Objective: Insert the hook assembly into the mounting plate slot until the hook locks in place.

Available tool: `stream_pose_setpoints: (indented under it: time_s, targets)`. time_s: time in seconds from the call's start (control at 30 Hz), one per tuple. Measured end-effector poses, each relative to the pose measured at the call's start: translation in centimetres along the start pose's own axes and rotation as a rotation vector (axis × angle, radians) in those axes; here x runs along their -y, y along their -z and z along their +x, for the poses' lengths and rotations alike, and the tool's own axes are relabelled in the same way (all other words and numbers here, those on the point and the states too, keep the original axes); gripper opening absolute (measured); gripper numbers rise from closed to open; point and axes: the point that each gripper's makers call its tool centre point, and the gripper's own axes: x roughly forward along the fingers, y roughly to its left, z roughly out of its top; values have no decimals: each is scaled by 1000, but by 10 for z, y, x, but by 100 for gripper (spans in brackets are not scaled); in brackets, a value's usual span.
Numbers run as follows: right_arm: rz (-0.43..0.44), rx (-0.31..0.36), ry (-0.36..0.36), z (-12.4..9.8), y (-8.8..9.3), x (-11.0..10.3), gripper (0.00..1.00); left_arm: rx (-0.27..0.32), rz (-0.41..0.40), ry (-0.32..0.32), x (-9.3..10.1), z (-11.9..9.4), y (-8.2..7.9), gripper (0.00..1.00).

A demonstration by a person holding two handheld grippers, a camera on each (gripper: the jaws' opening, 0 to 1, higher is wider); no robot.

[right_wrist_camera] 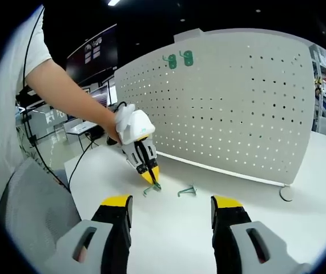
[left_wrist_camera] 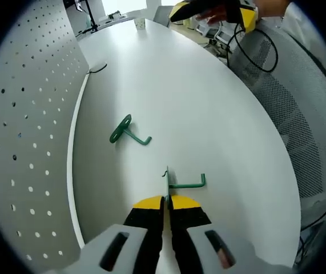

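Big white table (left_wrist_camera: 208, 114) under everything, and along its far edge stands 1 white pegboard (right_wrist_camera: 237, 97), the mounting plate, upright on its foot. Up near the pegboard's top edge, 2 green hooks (right_wrist_camera: 178, 59) already hang side by side.

Down on the table, 2 more green hooks. The left gripper (left_wrist_camera: 166, 201) has its jaws pinched together on the held hook (left_wrist_camera: 181, 182), clamped at the backplate end with the bent arm sticking out to the side, near the table's near edge. The loose hook (left_wrist_camera: 129, 131) lies flat well apart from it, closer to the pegboard's foot.

The right gripper (right_wrist_camera: 171, 208) hovers with jaws wide apart, nothing between them.

Handling call: these look like thin metal wire, light and stiff, probably slick under the pads. Gripping by the backplate seems right, since it leaves the arm free, though the piece could twist in the pinch.
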Motion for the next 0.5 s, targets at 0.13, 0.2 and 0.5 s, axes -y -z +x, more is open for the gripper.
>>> stream_pose_setpoints:
  time_s: [0.13, 0.2, 0.5]
  targets:
    - [-4, 1, -1, 0, 0, 0, 54, 1, -5, -12, -5, -5, -1, 3]
    - [-7, 2, 0, 0, -1, 0, 54, 12, -15, -17, -6, -7, -3, 3]
    - [10, 13, 15, -1, -1, 5, 54, 54, -61, -33, -10, -12, -12, 3]
